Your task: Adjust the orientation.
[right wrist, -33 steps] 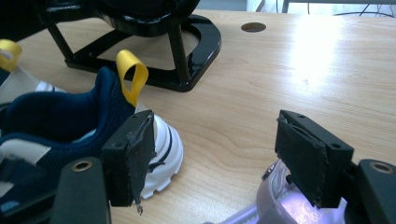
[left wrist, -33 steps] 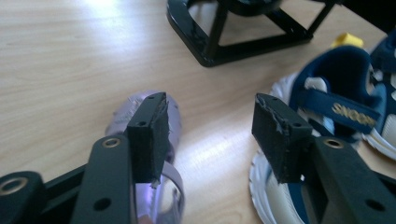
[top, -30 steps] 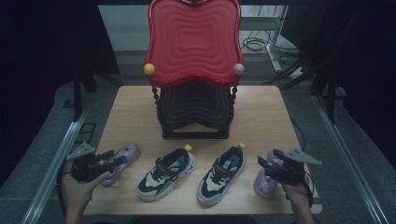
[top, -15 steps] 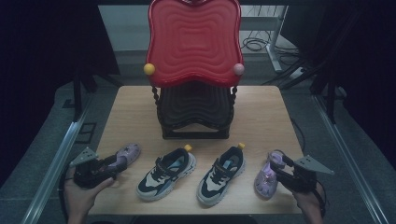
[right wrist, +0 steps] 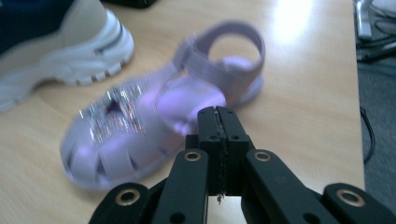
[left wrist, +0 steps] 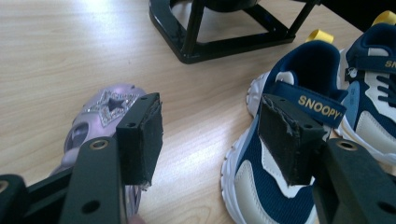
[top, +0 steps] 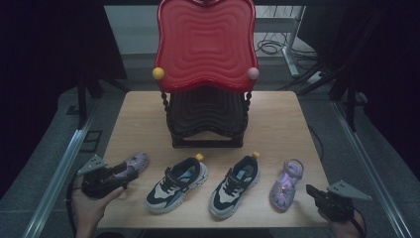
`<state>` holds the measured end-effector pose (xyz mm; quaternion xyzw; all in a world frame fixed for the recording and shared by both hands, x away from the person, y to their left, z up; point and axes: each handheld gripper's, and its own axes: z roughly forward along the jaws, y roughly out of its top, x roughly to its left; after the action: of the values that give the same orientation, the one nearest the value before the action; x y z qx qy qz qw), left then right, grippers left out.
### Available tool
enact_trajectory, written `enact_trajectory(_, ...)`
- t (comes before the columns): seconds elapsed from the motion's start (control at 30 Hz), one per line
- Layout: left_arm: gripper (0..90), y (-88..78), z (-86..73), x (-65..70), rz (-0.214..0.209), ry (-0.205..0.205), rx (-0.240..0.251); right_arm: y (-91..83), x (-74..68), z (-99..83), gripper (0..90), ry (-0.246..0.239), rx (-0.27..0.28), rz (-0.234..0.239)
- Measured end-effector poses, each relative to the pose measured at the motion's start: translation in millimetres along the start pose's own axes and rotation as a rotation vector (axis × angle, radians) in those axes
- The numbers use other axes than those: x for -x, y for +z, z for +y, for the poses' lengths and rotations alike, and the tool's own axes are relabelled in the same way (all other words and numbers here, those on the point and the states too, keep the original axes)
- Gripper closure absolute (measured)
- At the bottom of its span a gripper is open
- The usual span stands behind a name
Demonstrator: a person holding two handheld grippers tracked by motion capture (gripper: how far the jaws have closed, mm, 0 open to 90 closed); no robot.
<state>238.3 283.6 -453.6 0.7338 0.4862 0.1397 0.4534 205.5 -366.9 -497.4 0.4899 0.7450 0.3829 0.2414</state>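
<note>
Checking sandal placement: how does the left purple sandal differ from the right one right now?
The left purple sandal lies at the table's left end with the open left claw at its heel end; the right purple sandal lies free, the shut right claw apart from it. The left one points up-right, the right one nearly straight up in the high view. Both are purple with a glittery star on the toe, beside the sneakers.

Wooden table (top: 138, 106): shoes (top: 176, 184), black rack (top: 208, 121)
</note>
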Motion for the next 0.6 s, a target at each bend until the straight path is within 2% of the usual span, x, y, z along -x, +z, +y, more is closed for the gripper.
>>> enact_trajectory(0.13,40.2,2.7,-0.1,0.1,-0.001,0.008,-0.011,0.3,-0.5,-12.4,89.7,0.001,-0.039,0.006)
enact_trajectory(0.23,40.0,3.3,-1.8,-0.1,-0.003,-0.001,-0.013,3.5,-2.6,-15.5,89.8,-0.011,-0.057,0.016)
enact_trajectory(0.3,39.9,2.1,-2.3,-0.3,-0.065,-0.031,0.005,8.2,-6.6,-17.1,89.8,-0.034,-0.08,0.038)
enact_trajectory(0.33,39.9,1.1,-1.7,0.2,-0.079,-0.037,0.017,9.4,-8.1,-17.5,89.7,-0.045,-0.09,0.049)
enact_trajectory(0.4,40.0,-0.5,0.2,2.8,-0.058,-0.025,0.02,10.4,-9.9,-18.0,89.8,-0.061,-0.099,0.065)
enact_trajectory(0.6,40.0,-3.7,2.1,4.4,-0.052,-0.022,0.029,11.1,-17.1,-20.3,89.8,-0.091,-0.105,0.131)
